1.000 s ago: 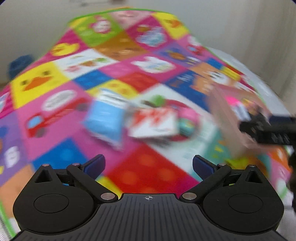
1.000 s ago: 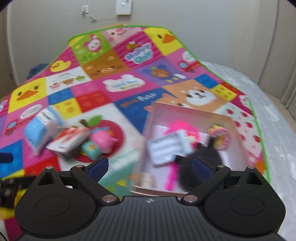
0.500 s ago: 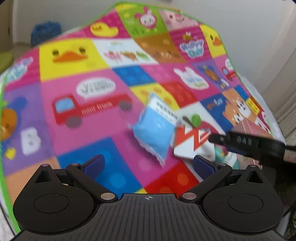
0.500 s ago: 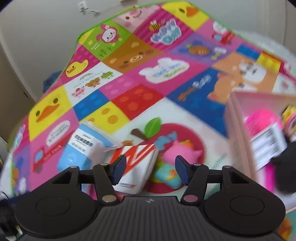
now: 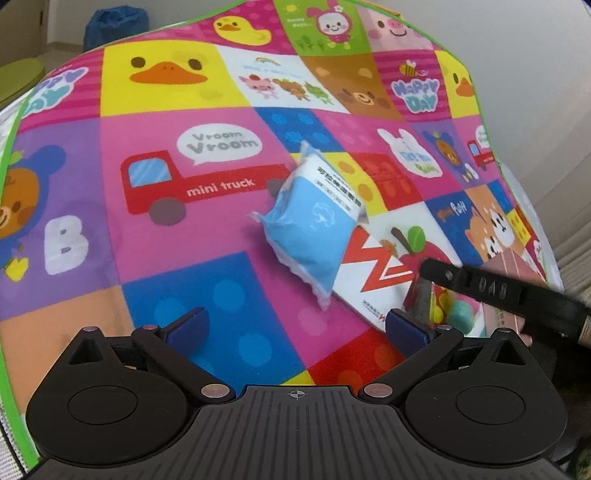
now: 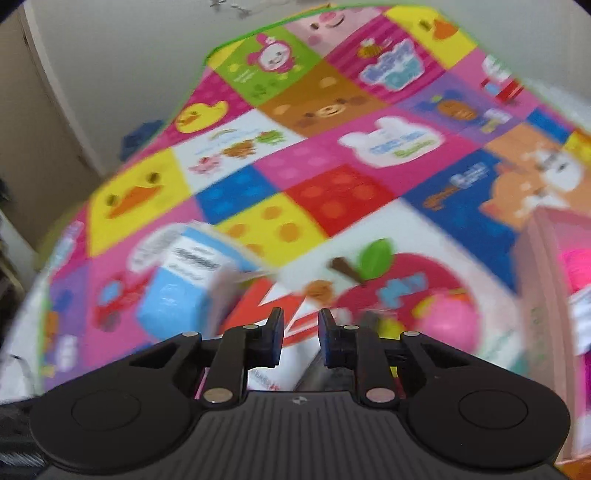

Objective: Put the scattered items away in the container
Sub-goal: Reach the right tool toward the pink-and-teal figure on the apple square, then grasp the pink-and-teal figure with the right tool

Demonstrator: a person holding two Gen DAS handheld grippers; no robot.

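Note:
A blue and white packet (image 5: pixel 316 225) lies on the play mat, partly on a white box with a red zigzag (image 5: pixel 373 280). My left gripper (image 5: pixel 295 326) is open, just short of the packet. My right gripper (image 6: pixel 301 338) has its jaws nearly closed around the edge of the zigzag box (image 6: pixel 269 306); it shows as a black arm (image 5: pixel 498 291) in the left wrist view. The packet (image 6: pixel 177 295) is left of it. A pink toy (image 6: pixel 448 325) and a teal piece (image 5: pixel 460 317) lie beside the box. The pink container (image 6: pixel 543 280) is at the right.
The colourful patchwork play mat (image 5: pixel 147 229) covers the surface; its green edge runs along the left and far sides. A blue bag (image 5: pixel 114 27) sits on the floor beyond the mat. A pale wall is behind. The container holds pink items (image 6: pixel 576 269).
My right gripper has swung left from the container to the zigzag box and narrowed its jaws. My left gripper has moved closer to the blue packet and stays open.

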